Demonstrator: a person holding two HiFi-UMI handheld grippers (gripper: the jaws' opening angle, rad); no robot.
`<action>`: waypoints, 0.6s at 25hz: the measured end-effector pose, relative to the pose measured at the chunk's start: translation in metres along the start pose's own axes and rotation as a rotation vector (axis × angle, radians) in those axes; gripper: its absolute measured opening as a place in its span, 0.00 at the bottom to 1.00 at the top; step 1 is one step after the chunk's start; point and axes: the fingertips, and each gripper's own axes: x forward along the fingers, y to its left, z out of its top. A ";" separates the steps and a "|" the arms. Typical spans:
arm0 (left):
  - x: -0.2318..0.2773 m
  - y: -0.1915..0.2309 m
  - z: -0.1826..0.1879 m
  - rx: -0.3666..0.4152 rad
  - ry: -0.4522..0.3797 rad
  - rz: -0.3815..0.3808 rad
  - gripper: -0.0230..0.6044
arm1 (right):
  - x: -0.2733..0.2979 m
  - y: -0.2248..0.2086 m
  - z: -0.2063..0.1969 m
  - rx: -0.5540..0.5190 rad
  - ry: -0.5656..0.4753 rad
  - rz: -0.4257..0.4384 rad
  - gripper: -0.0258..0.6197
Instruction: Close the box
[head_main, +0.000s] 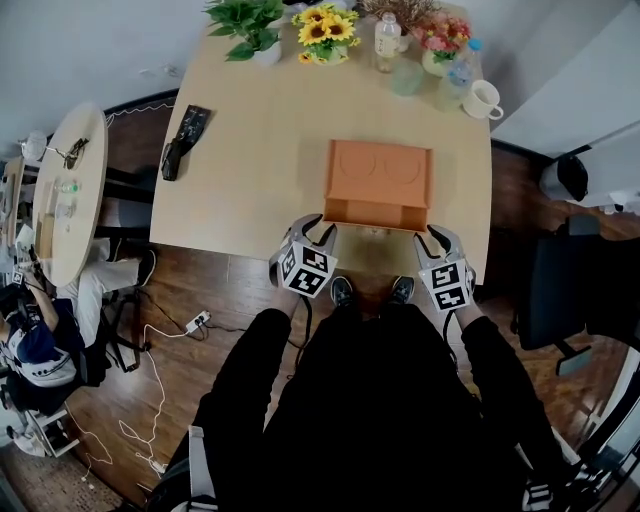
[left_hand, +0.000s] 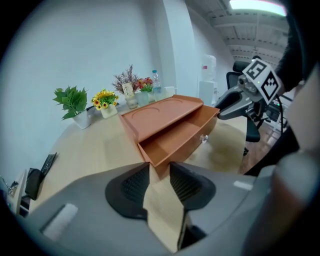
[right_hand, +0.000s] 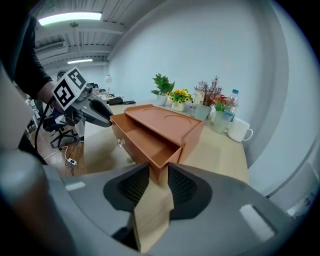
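An orange wooden box (head_main: 378, 170) stands on the light wooden table (head_main: 250, 150), and its drawer (head_main: 376, 214) is pulled out toward me. The drawer's small clear knob (left_hand: 203, 139) shows on the front panel. My left gripper (head_main: 318, 229) sits at the drawer's front left corner. In the left gripper view that corner lies at the tips of the left gripper (left_hand: 160, 172), whose jaws stand narrowly apart. My right gripper (head_main: 437, 238) is at the front right corner, which shows between the right gripper's (right_hand: 158, 172) tips. I see no pad pressing on the wood.
Potted plants (head_main: 247, 25), sunflowers (head_main: 326, 32), a bottle (head_main: 387, 40) and a white mug (head_main: 483, 99) line the table's far edge. A black object (head_main: 184, 138) lies at the left edge. A round table (head_main: 68, 190) with a seated person is further left; an office chair (head_main: 560, 290) stands right.
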 end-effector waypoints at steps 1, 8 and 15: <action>0.002 0.002 0.003 -0.012 -0.006 -0.002 0.21 | 0.003 -0.004 0.002 0.001 0.005 -0.010 0.22; 0.008 0.013 0.014 -0.058 -0.021 -0.002 0.21 | 0.007 -0.019 0.006 0.078 0.021 -0.093 0.22; -0.035 0.068 0.051 -0.398 -0.170 0.017 0.21 | -0.002 0.046 0.008 0.430 0.083 0.027 0.19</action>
